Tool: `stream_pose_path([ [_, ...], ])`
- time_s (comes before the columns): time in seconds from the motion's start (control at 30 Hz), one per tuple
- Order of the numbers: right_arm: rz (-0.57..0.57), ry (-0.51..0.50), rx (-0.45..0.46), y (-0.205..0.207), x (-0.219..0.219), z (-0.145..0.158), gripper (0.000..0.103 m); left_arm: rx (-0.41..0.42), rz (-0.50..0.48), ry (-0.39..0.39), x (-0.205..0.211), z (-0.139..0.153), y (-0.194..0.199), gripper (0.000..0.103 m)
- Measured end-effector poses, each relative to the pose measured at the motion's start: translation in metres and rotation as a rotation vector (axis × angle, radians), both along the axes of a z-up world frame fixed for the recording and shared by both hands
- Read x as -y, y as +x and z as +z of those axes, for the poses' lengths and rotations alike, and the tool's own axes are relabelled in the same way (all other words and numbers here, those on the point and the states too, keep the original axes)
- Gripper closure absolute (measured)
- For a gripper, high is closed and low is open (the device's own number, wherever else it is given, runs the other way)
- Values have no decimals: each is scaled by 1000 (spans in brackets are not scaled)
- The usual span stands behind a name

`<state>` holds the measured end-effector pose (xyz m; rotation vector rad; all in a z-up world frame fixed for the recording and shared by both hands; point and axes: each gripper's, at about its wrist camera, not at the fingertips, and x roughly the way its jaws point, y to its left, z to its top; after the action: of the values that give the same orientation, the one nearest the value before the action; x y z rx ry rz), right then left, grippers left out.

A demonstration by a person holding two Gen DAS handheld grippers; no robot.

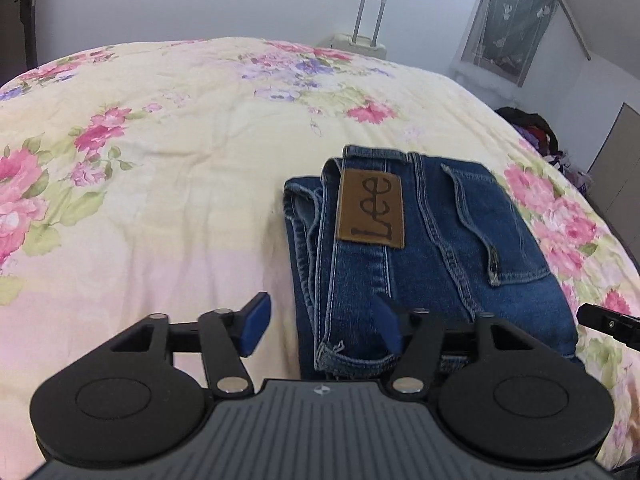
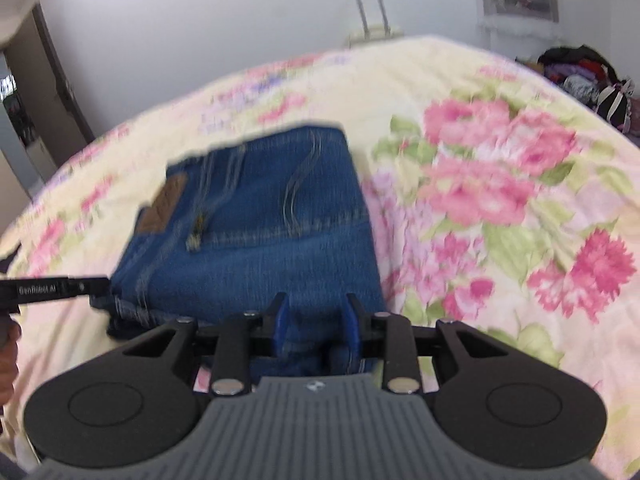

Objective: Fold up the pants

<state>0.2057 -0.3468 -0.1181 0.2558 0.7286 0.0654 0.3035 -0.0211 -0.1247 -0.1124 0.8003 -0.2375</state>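
Note:
Blue jeans (image 1: 440, 240) lie folded into a compact rectangle on the bed, the brown leather patch (image 1: 370, 210) facing up. My left gripper (image 1: 322, 328) stands open at the near left corner of the jeans; its right finger rests over the denim and its left finger over bare bedspread. In the right wrist view the jeans (image 2: 260, 232) are blurred. My right gripper (image 2: 316, 328) sits at their near right edge, its blue pads apart with a fold of denim between them and no visible squeeze. Each gripper's finger shows at the edge of the other's view.
A floral bedspread (image 1: 160, 160) covers the whole bed. A pale suitcase (image 1: 362, 40) stands beyond the far edge. Piled clothes (image 1: 532, 128) lie off the right side. A hand (image 2: 8, 356) holds the left gripper at the left edge. A doorway (image 2: 44, 92) is at far left.

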Motion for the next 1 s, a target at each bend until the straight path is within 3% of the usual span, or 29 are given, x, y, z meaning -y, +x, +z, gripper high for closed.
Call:
stream_pose_path([
  [0.17,-59,81,42,18,15,-2,42,-34,-7,-13,0,-6,20,19],
  [0.2,-76,112,38,25,20,-6,41,-43,-6,-19,-1,-9,23,18],
  [0.5,-86,331,-51,78,43,-42,40,-103,-6,-183,-22,-31,62,17],
  [0.8,10,464,-94,118,60,-61,40,-191,-30,-487,-47,-69,102,13],
  [0.87,24,516,-100,126,67,-66,40,-199,-28,-535,-48,-74,107,15],
  [0.93,37,586,-106,135,74,-73,43,-200,-36,-565,-46,-76,110,25],
  [1.0,35,639,-112,140,80,-79,53,-193,-37,-558,-45,-74,110,33],
])
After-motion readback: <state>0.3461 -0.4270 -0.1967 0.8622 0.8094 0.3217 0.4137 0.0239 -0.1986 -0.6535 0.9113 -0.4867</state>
